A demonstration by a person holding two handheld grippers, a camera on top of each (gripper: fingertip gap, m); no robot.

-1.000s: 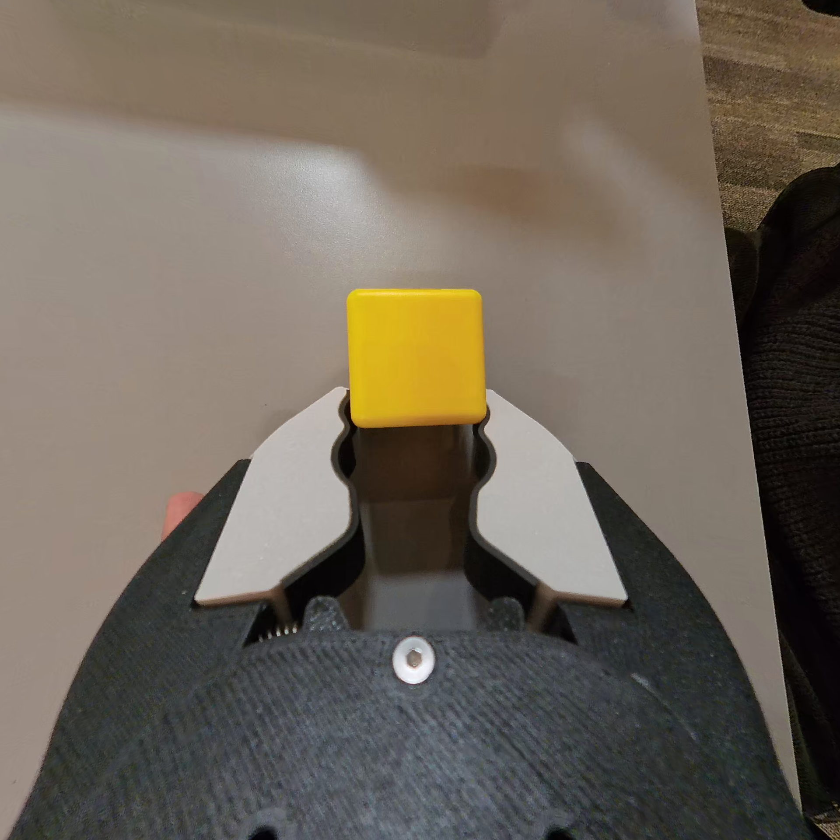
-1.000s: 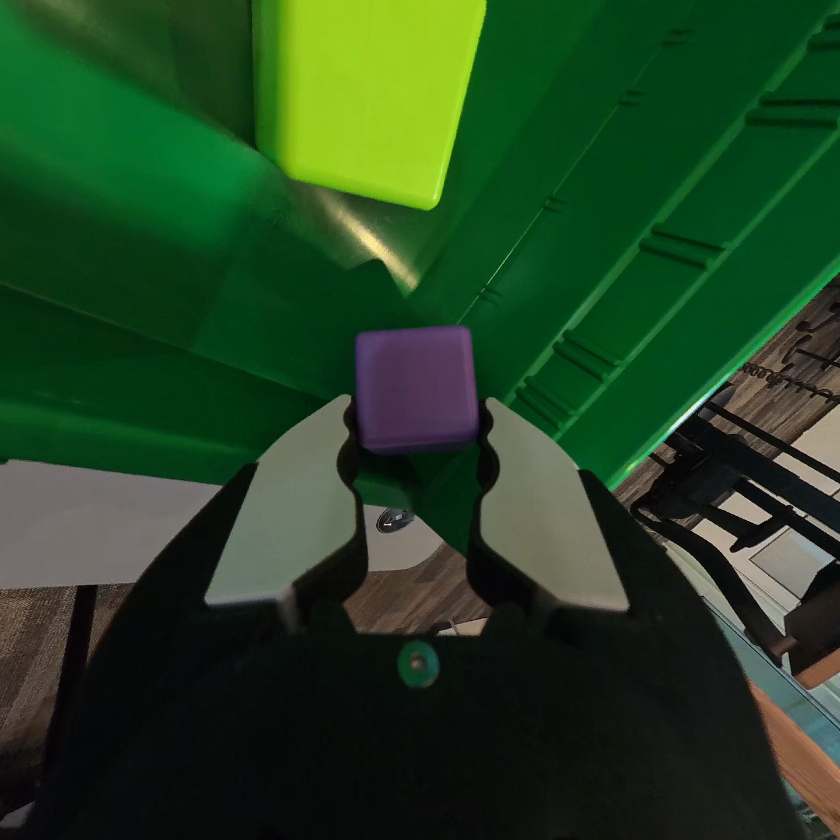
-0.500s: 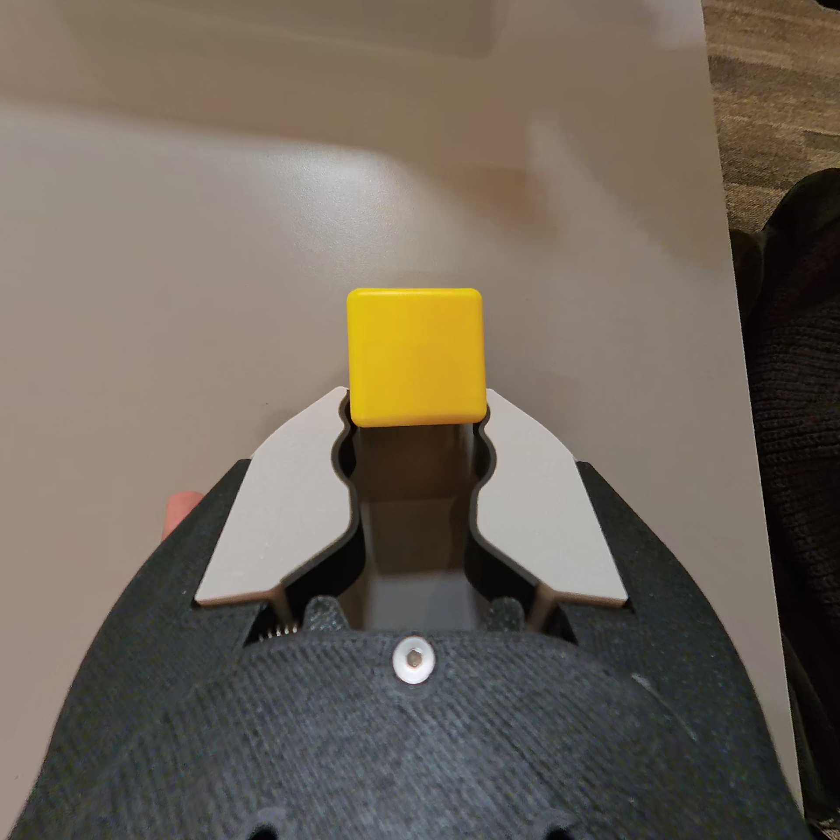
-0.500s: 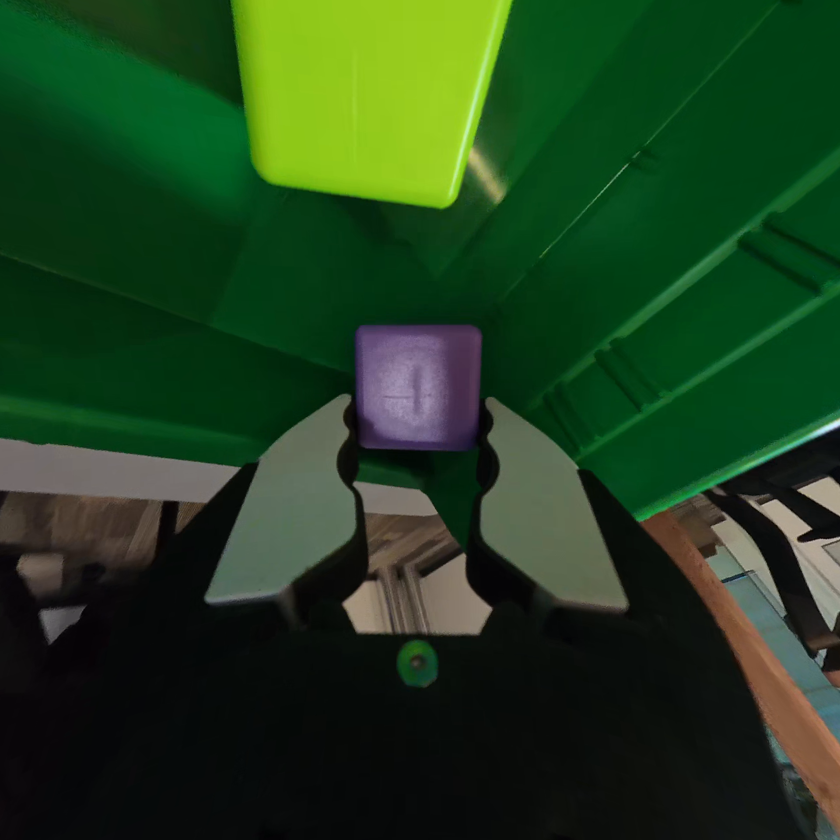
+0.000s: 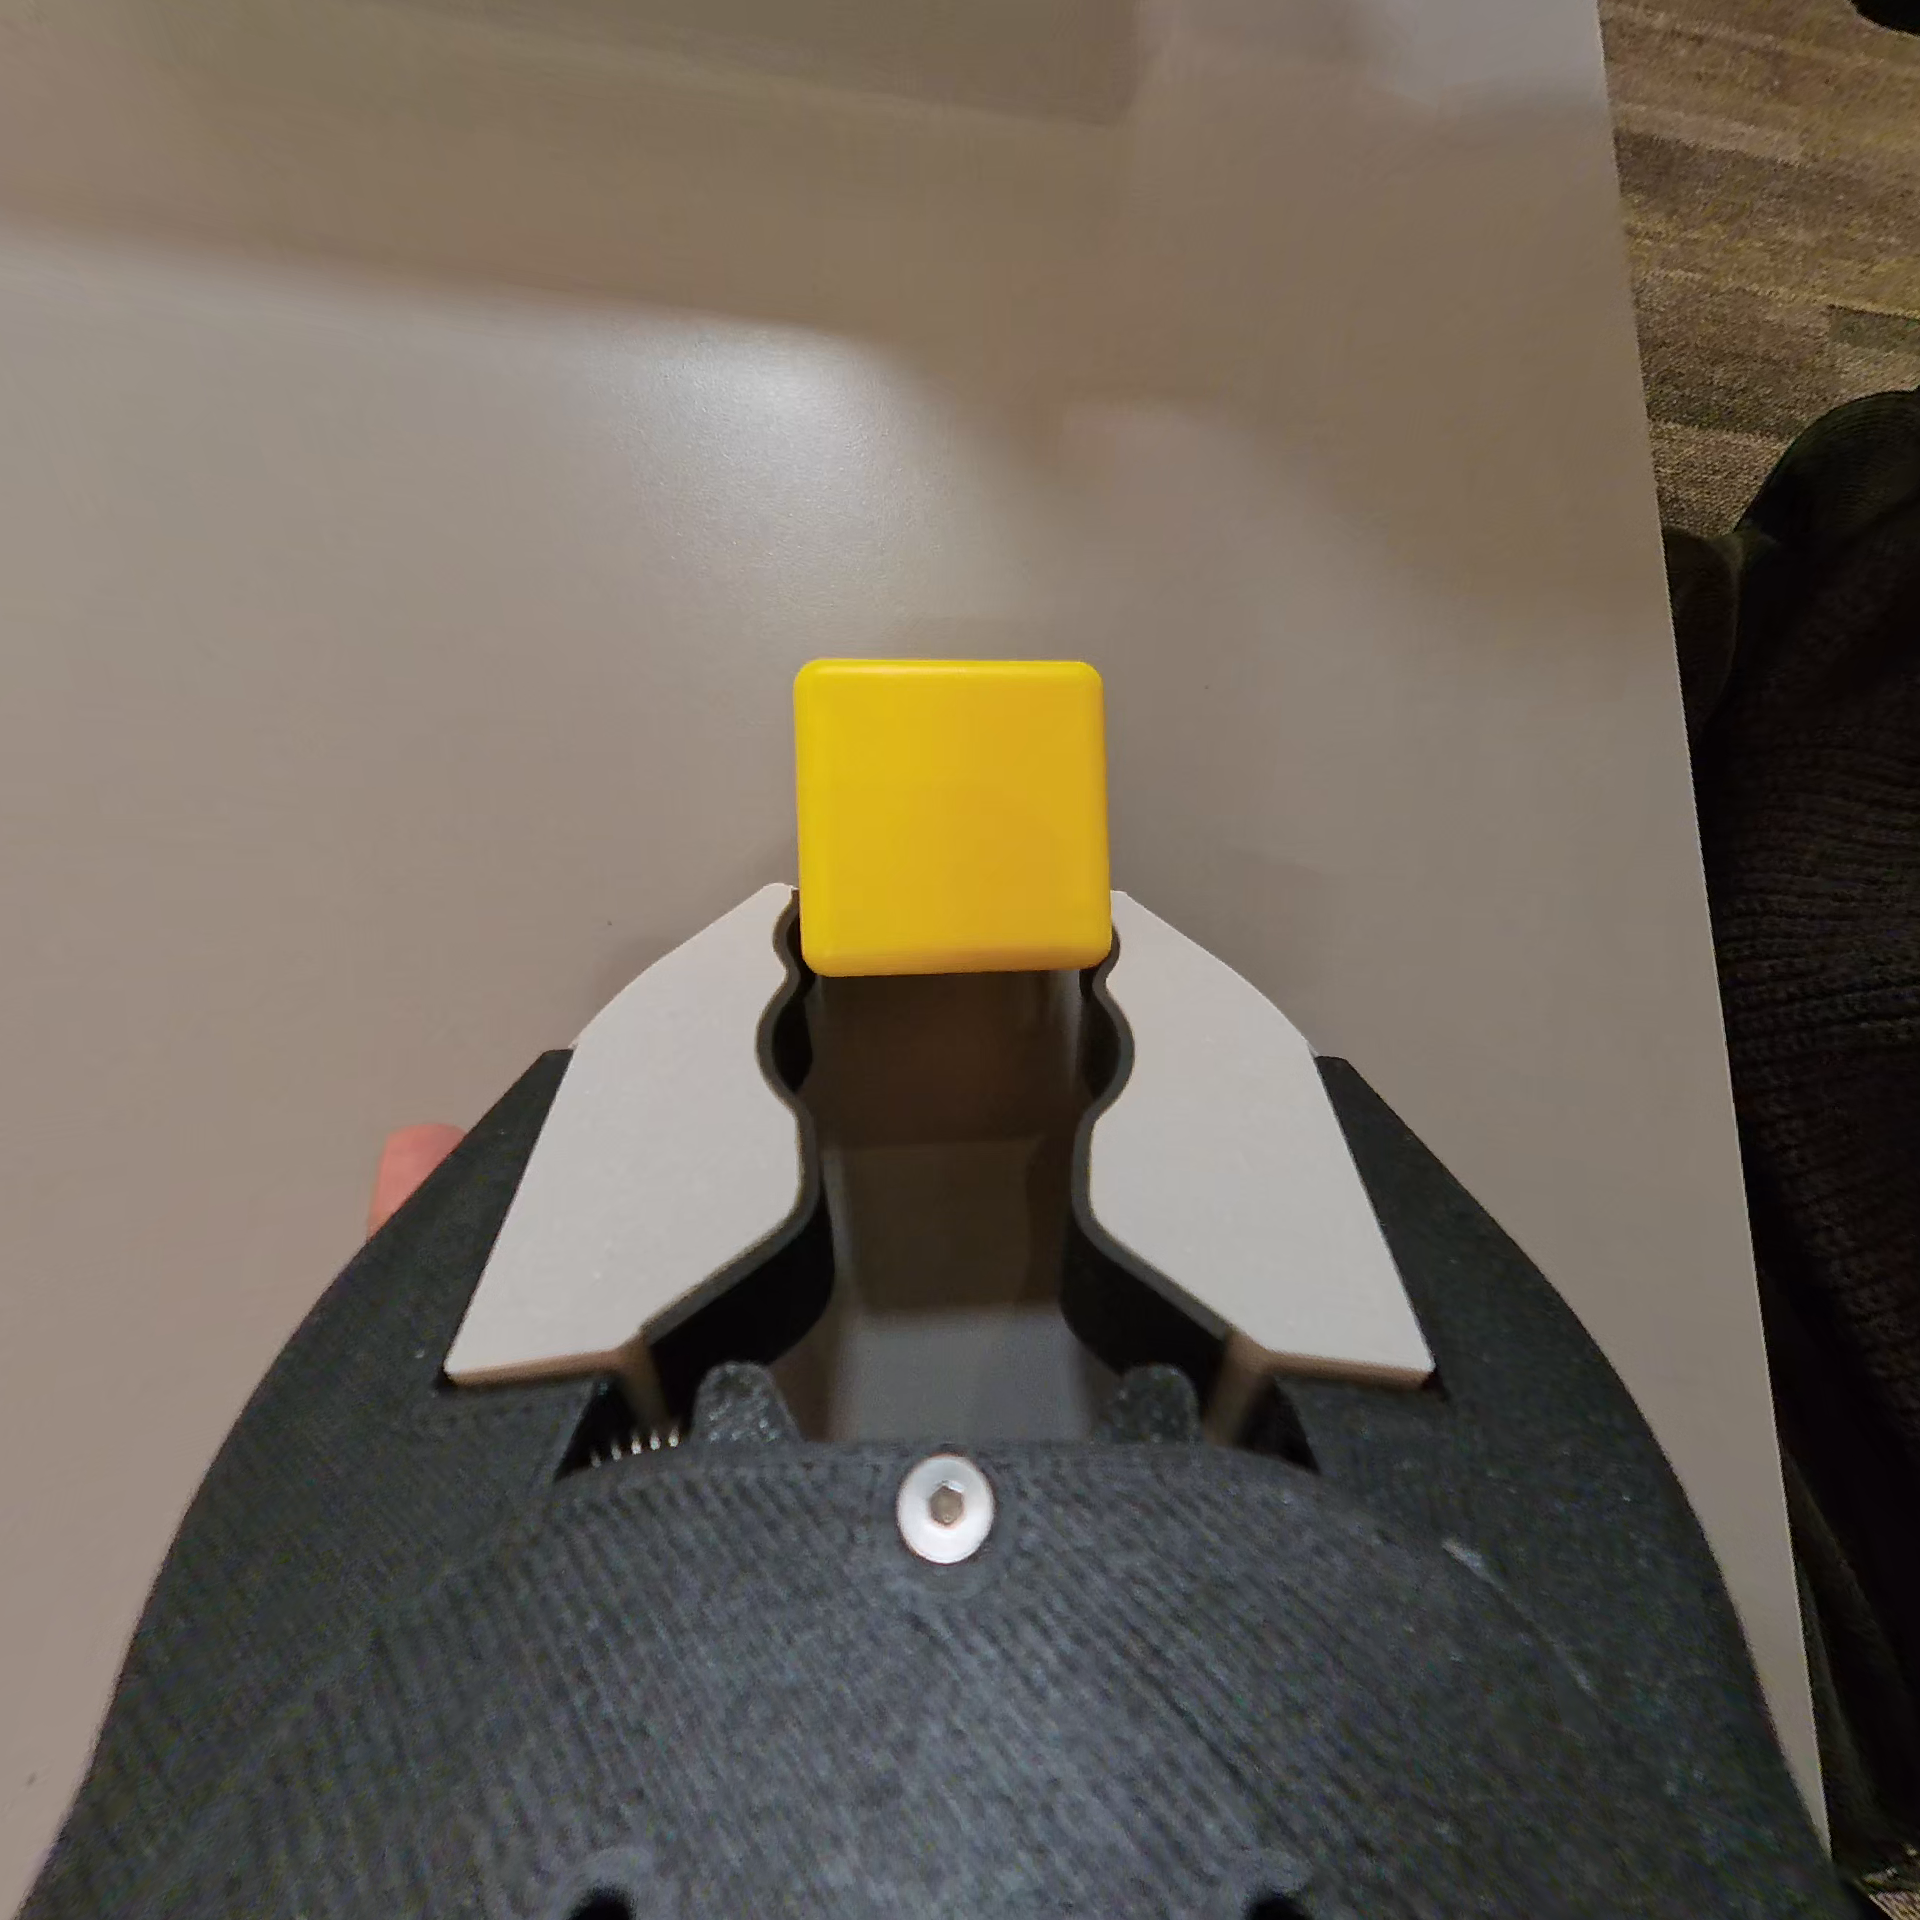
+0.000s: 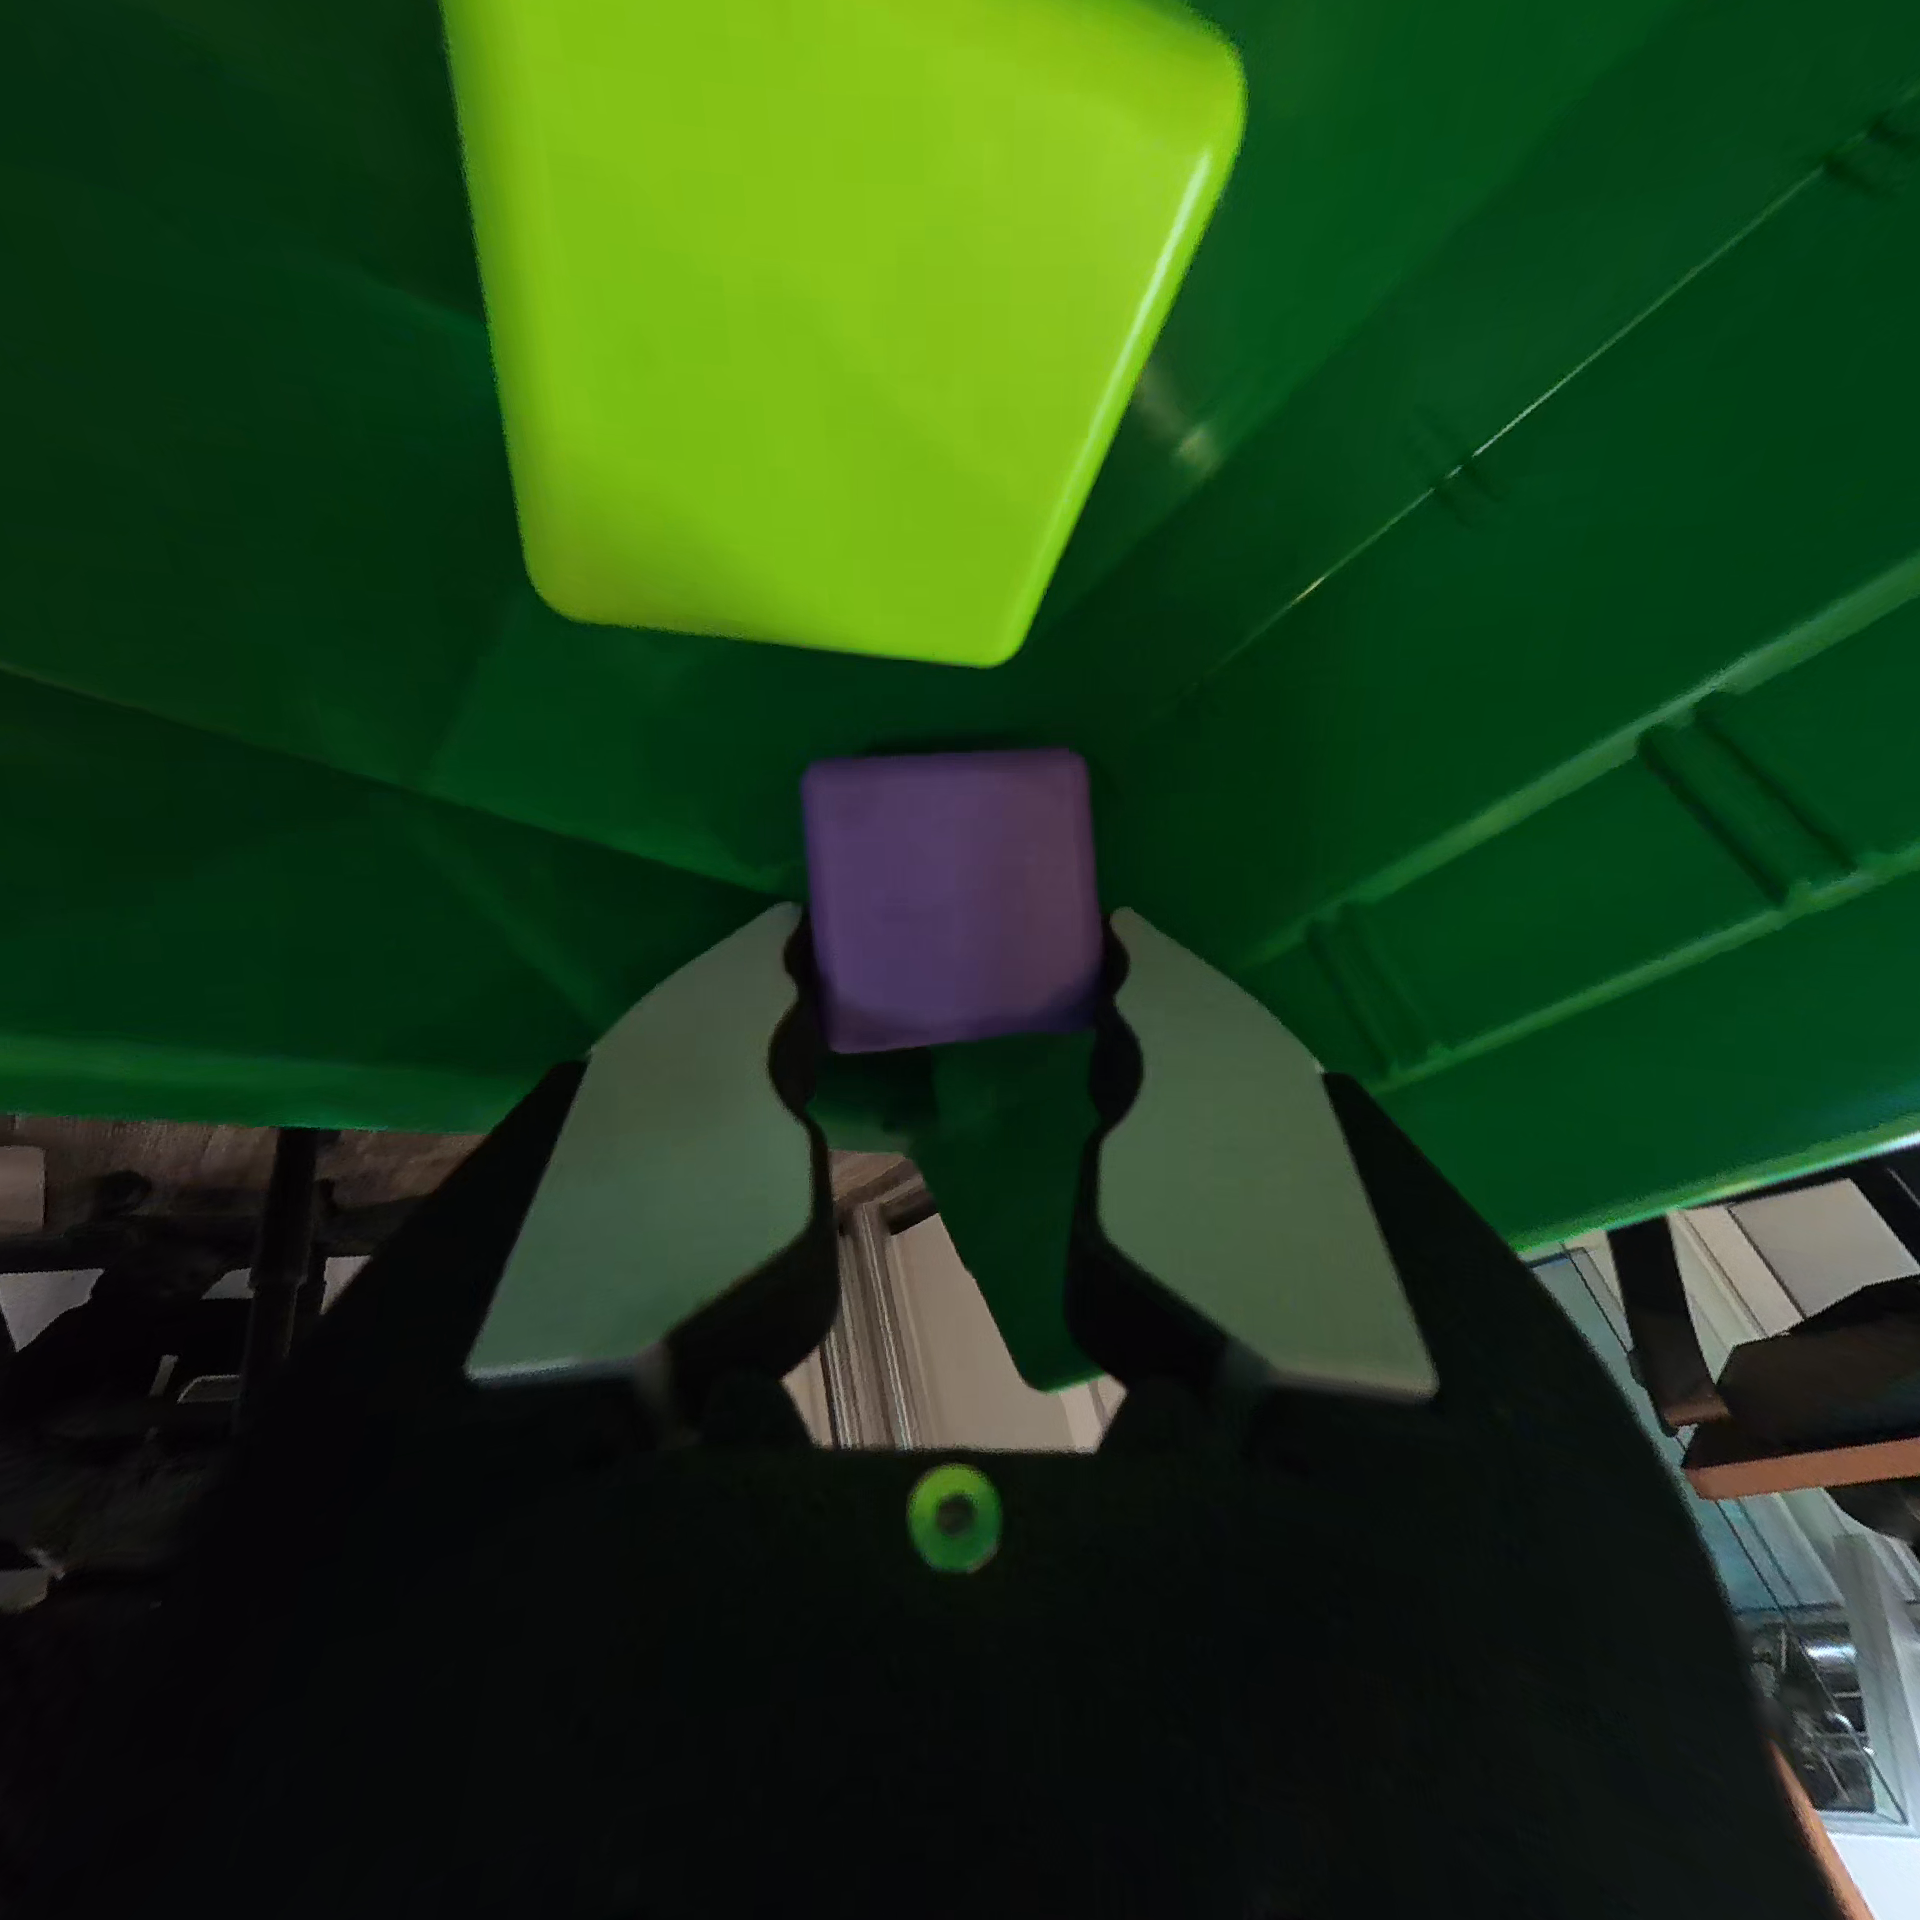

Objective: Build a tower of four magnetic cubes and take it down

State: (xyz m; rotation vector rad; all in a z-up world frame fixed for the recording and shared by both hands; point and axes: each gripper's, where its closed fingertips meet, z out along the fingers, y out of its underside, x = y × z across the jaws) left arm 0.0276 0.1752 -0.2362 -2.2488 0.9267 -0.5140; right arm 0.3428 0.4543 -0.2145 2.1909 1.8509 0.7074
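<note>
A yellow cube (image 5: 948, 818) is clamped between the tips of the left gripper (image 5: 951, 935), above a grey table (image 5: 416, 623). A purple cube (image 6: 951, 899) is gripped by the right gripper (image 6: 951, 966) over a green bin (image 6: 1455, 727), in which a lime-green block (image 6: 821, 322) is seen.

A pale grey table (image 5: 520, 623) is filling most of the left wrist view, with mottled brown carpet (image 5: 1766, 208) showing beyond the table's right edge and a dark knitted garment (image 5: 1829, 935) lying just beside that same edge, nearer the camera. In the right wrist view a deep green plastic bin (image 6: 1455, 727) is spreading across the upper half, its ribbed wall running off to the right, and a lime-green block (image 6: 810, 343) is sitting inside the bin. Below the bin's rim, blurred dark clutter (image 6: 125, 1299) is showing to the left and a wooden shelf (image 6: 1808, 1465) to the right.
</note>
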